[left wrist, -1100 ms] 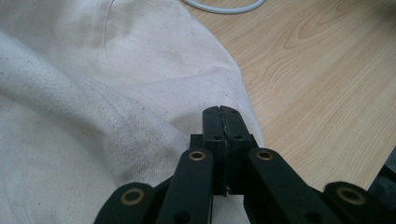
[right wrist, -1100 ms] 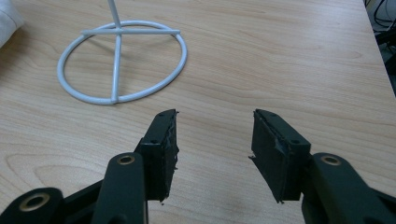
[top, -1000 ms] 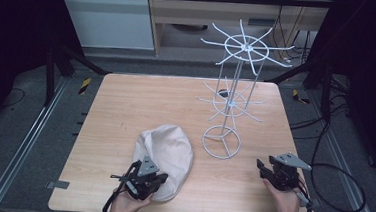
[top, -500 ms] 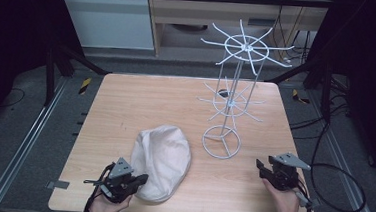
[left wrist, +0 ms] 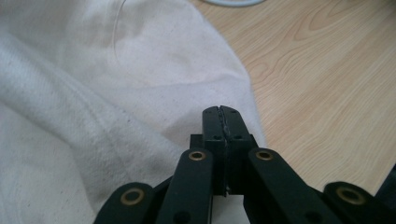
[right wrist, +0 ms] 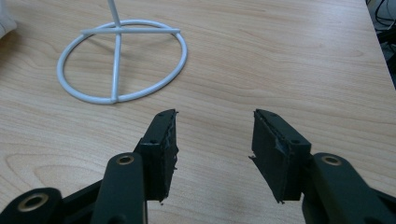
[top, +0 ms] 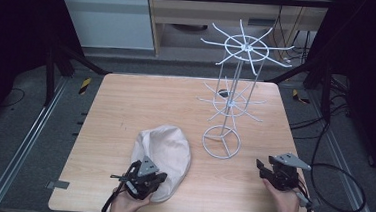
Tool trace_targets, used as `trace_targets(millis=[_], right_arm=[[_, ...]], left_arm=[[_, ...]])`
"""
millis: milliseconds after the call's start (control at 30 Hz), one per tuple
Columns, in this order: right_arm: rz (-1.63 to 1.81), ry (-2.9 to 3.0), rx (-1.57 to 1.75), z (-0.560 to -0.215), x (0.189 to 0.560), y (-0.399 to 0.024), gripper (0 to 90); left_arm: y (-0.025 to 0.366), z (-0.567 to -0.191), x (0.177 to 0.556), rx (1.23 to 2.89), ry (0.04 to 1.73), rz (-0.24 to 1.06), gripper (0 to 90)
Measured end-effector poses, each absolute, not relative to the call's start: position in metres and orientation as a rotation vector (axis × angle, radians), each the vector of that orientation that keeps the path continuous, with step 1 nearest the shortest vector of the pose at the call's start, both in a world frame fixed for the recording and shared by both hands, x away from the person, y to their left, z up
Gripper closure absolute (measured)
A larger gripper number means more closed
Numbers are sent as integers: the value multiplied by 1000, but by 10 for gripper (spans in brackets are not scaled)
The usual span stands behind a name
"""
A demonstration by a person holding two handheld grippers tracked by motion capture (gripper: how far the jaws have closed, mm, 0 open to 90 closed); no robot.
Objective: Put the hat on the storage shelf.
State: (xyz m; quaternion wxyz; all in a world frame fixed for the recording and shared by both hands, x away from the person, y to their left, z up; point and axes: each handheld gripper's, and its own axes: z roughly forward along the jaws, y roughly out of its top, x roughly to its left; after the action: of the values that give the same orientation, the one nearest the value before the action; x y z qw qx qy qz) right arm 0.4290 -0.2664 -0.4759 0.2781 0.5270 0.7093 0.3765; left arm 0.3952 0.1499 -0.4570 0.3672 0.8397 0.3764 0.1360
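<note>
A cream cloth cap (top: pixel 165 147) lies flat on the wooden table (top: pixel 141 98), near its front edge and left of centre. My left gripper (top: pixel 159 176) rests over the cap's near edge. In the left gripper view its jaws (left wrist: pixel 219 116) are pressed together above the cap (left wrist: pixel 93 93), and I see no cloth between them. A white wire display stand (top: pixel 231 104) rises right of the cap, and its ring base (right wrist: pixel 121 65) lies ahead of my right gripper (right wrist: pixel 215 140). That gripper (top: pixel 262 167) sits low at the table's front right, open and holding nothing.
The stand has two tiers of spoked wire arms (top: pixel 245 47) that spread wide over the table's back right. Dark frame posts and cables (top: pixel 341 177) surround the table. Bare wood lies at the back left and between the cap and my right gripper.
My left gripper swung out to the left of the cap half a second ago and has come back to the right, over the cap's near edge. The right gripper has stayed put.
</note>
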Motion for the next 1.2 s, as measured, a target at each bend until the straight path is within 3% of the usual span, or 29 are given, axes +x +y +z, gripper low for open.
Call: trace_targets(millis=[433, 667, 900, 1200], right_arm=[[1009, 1902, 1418, -476, 429, -267, 500], [1012, 1898, 1417, -476, 429, -268, 497], [1019, 1895, 1420, -476, 429, -269, 489], [1026, 1898, 1427, -476, 430, -269, 481]], left_arm=[[198, -456, 388, 2129, 1081, 363, 900], [203, -447, 386, 2092, 1085, 380, 893], [210, -411, 383, 1992, 1053, 450, 742], [229, -390, 412, 1915, 1147, 521, 521]])
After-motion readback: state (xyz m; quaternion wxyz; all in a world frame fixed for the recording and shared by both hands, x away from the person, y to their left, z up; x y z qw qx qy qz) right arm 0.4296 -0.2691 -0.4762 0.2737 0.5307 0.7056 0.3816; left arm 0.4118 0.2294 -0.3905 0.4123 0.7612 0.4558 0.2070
